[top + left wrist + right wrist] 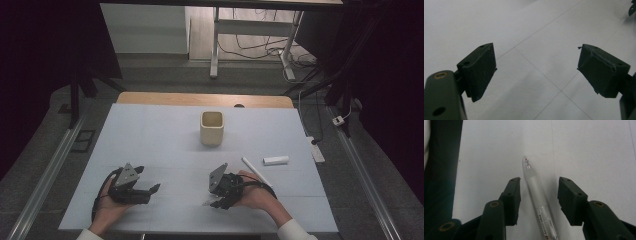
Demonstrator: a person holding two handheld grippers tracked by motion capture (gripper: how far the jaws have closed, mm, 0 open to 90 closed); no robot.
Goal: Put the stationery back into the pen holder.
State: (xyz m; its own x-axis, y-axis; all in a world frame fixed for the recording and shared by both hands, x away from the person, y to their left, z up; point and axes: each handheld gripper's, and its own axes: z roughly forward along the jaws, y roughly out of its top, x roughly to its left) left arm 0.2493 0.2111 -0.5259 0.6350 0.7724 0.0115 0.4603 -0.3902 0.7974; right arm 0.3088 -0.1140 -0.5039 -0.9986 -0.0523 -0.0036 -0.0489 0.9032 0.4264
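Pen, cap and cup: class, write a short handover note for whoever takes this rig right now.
Right claw: open, jaws straddling the uncapped pen, which lies flat on the table; not gripped yet.
Left claw: open, holding nothing, over the white mat.
Pen cap lies to the right of the pen; the beige cup stands upright farther back, at mid-table.
Done: right claw lined up on the pen.
Left: close on the pen and lift; probably cap it or put it in the cup.

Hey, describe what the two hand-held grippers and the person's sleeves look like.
Both are black. The left hand-held gripper and the right hand-held gripper each carry a grey three-cornered plate on top. Their jaws are blocky black pads with small screw holes and brass-coloured pivots. White cuffs show at both wrists.
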